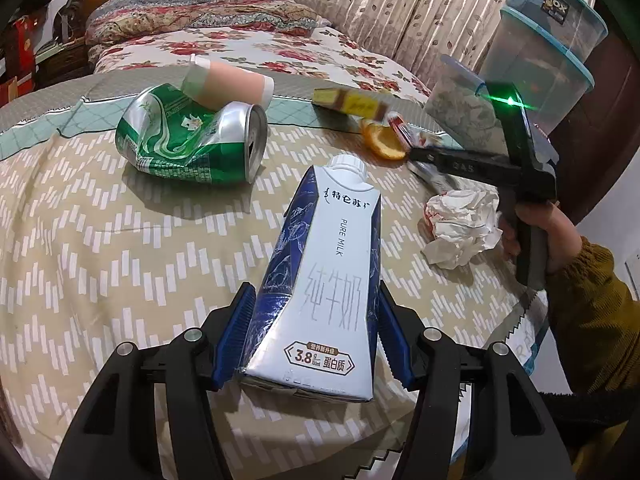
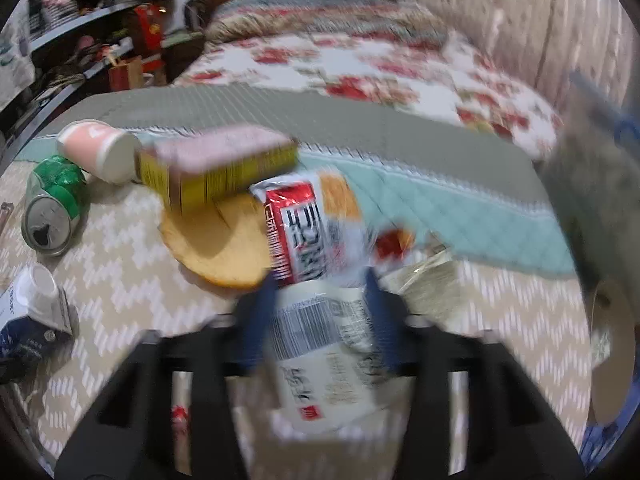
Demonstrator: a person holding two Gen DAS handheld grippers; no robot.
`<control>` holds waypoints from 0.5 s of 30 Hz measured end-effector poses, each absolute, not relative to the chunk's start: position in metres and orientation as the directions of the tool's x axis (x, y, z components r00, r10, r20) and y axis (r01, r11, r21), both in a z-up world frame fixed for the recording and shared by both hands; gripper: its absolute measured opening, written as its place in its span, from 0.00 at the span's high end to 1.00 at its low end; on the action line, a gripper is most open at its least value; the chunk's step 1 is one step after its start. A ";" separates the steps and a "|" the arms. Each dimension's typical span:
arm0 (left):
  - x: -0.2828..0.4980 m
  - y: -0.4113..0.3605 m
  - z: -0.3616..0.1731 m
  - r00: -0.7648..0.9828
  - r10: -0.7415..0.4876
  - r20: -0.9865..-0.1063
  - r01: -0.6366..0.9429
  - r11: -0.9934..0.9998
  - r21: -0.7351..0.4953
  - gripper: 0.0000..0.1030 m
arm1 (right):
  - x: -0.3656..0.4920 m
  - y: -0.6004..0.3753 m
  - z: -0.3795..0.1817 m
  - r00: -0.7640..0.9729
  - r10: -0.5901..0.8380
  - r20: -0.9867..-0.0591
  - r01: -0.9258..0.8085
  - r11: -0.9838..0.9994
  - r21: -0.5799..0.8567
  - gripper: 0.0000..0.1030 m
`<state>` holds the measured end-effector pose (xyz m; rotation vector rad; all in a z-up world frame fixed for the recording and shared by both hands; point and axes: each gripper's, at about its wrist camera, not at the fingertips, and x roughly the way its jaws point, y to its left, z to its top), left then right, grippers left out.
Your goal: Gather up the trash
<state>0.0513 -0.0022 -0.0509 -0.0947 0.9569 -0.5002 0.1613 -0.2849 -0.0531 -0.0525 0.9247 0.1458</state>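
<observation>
A white and blue milk carton (image 1: 320, 264) lies on the beige zigzag tablecloth (image 1: 100, 240). My left gripper (image 1: 316, 296) is shut on its lower half, one blue pad against each side. The carton's capped end (image 2: 36, 304) shows at the left edge of the right wrist view. My right gripper (image 2: 320, 292) is shut on a white and red snack wrapper (image 2: 312, 328), which runs up between its blue fingers (image 2: 260, 316); that view is blurred. From the left wrist view, the right gripper (image 1: 416, 160) reaches in beside an orange peel (image 1: 384, 140), held by a hand (image 1: 560, 232).
A crushed green can (image 1: 188, 140), a pink paper cup (image 1: 228, 84), a yellow box (image 1: 348, 102) and a crumpled tissue (image 1: 460, 228) lie on the cloth. Clear bins with blue rims (image 1: 548, 60) stand at the right. A floral bed (image 1: 260, 48) is behind.
</observation>
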 end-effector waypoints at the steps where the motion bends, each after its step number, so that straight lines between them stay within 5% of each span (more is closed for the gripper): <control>1: 0.052 -0.003 -0.051 0.472 -0.448 -0.759 0.366 0.883 -0.293 0.45 | 0.156 -0.296 -0.055 0.583 0.126 -0.802 -0.127 0.990 0.063 0.69; 6: 0.053 -0.005 -0.051 0.474 -0.446 -0.759 0.367 0.884 -0.290 0.45 | 0.119 -0.327 -0.058 0.568 0.154 -0.808 -0.090 0.988 0.125 0.67; 8: 0.053 -0.006 -0.051 0.475 -0.445 -0.759 0.367 0.884 -0.288 0.45 | 0.111 -0.334 -0.053 0.574 0.169 -0.801 -0.084 0.986 0.147 0.60; 10: 0.053 -0.008 -0.051 0.476 -0.444 -0.759 0.367 0.885 -0.287 0.45 | 0.110 -0.338 -0.040 0.631 0.172 -0.756 -0.081 0.984 0.157 0.34; 11: 0.053 -0.008 -0.051 0.476 -0.443 -0.759 0.367 0.885 -0.287 0.45 | 0.112 -0.334 -0.031 0.668 0.161 -0.727 -0.087 0.986 0.139 0.29; 15: 0.053 -0.007 -0.051 0.471 -0.451 -0.758 0.365 0.882 -0.299 0.45 | 0.143 -0.310 -0.019 0.681 0.172 -0.711 -0.153 0.984 0.092 0.28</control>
